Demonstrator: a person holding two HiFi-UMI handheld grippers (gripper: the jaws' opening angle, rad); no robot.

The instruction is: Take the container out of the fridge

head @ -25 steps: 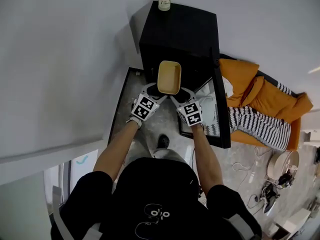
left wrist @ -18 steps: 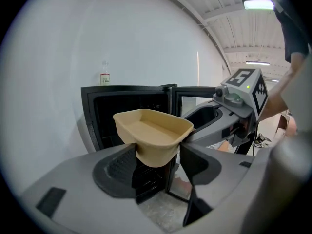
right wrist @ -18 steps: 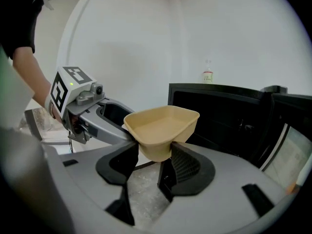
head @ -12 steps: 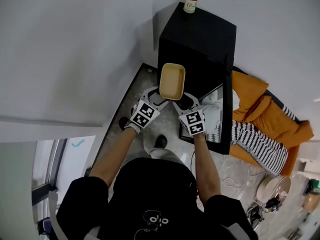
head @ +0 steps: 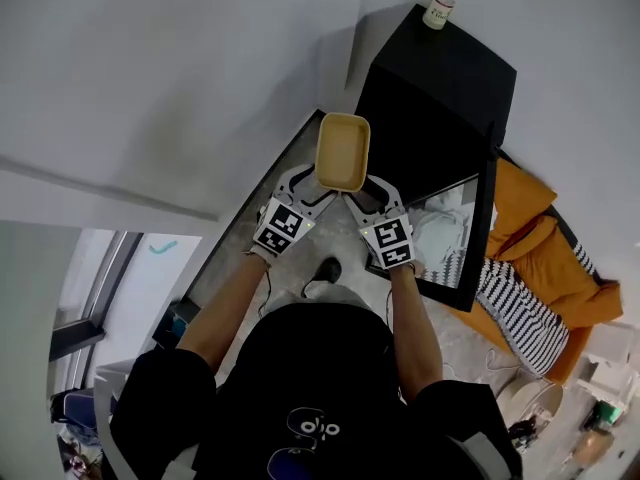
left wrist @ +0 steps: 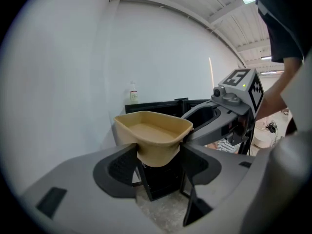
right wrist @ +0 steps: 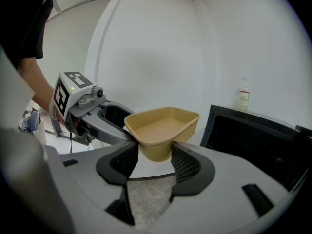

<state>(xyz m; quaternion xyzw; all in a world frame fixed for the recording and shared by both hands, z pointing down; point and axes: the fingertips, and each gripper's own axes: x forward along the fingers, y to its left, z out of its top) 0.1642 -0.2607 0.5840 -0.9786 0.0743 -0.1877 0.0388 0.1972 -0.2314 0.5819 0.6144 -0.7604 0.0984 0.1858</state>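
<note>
Two-handed hold, left gripper (left wrist: 157,161) and right gripper (right wrist: 156,160) each clamped on a near corner of the tan container (head: 342,151), container in mid-air before the black fridge (head: 440,88), door (head: 455,230) open, small bottle (head: 438,10) at the fridge top's far edge.

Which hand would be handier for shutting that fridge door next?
Probably the right. The right gripper sits beside the open fridge door; the left gripper is across the container, by the wall. Both grip it, though.
</note>
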